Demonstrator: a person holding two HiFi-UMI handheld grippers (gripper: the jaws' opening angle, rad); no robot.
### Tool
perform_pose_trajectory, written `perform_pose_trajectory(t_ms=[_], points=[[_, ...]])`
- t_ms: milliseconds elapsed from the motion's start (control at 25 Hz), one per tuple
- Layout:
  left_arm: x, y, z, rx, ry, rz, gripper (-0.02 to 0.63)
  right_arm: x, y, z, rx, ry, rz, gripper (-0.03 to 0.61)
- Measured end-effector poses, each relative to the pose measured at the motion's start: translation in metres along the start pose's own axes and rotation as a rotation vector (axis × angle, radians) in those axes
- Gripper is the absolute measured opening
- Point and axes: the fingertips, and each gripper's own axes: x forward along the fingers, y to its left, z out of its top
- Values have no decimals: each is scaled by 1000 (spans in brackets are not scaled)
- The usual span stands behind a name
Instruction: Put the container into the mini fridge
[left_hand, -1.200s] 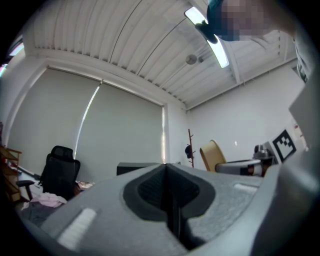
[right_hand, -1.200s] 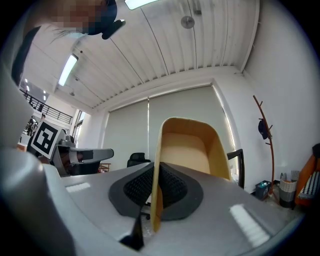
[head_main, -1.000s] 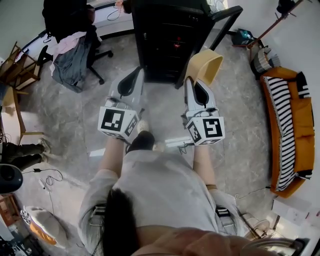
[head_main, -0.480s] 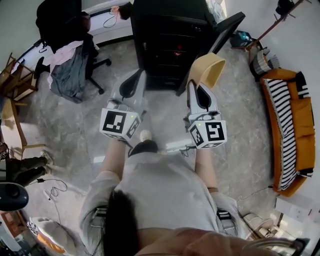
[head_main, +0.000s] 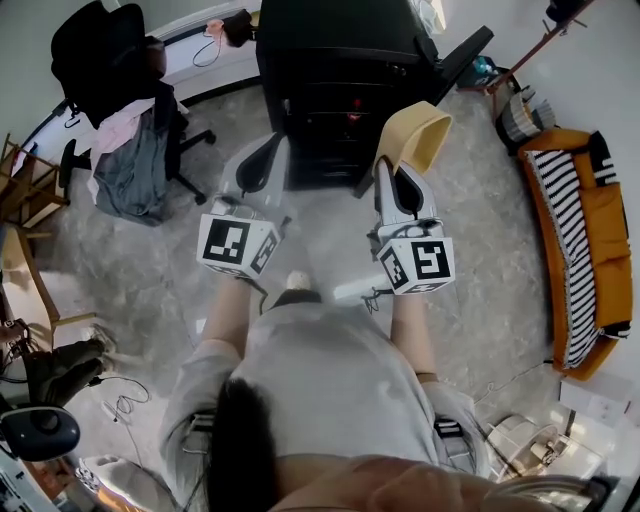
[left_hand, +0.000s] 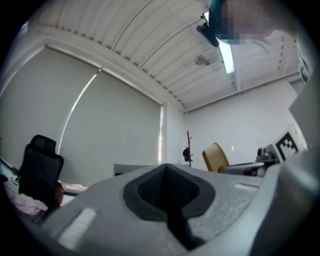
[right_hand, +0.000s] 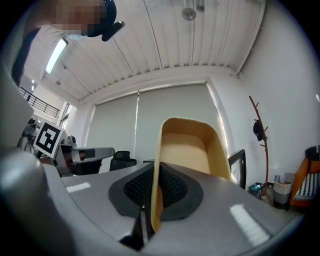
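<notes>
A tan, open-topped container (head_main: 413, 134) is held up in front of the black mini fridge (head_main: 340, 75), whose door (head_main: 452, 62) hangs open to the right. My right gripper (head_main: 398, 172) is shut on the container's rim; in the right gripper view the container (right_hand: 189, 146) has its wall pinched between the dark pads. My left gripper (head_main: 262, 162) is raised beside it, jaws pressed together with nothing in them. In the left gripper view the left gripper (left_hand: 167, 187) points up at the ceiling, and the container (left_hand: 215, 156) shows at the right.
A black office chair (head_main: 115, 110) draped with clothes stands at the left. An orange sofa with a striped cushion (head_main: 578, 240) runs along the right wall. A coat stand (right_hand: 260, 135) and a small bin (head_main: 518, 118) are near the fridge door.
The view has shifted forward toward the fridge; both grippers and the container stay raised in much the same pose, slightly nearer the open fridge.
</notes>
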Motion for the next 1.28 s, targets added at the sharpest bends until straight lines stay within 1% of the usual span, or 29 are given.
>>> perform_pose_trajectory(t_ms=[440, 720, 920, 1160, 1280], points=[[39, 55, -24, -26, 24, -63, 2, 62, -7, -28, 27, 46, -61, 14], [56, 76, -50, -54, 60, -82, 2, 90, -16, -57, 41, 110, -77, 14], [65, 81, -79, -81, 110, -87, 2, 101, -22, -91, 39, 189, -78, 14], [77, 82, -118, -108, 162, -91, 2, 112, -36, -138, 86, 265, -75, 14], [79, 83, -131, -114, 177, -93, 2, 118, -38, -157, 90, 306, -58, 14]])
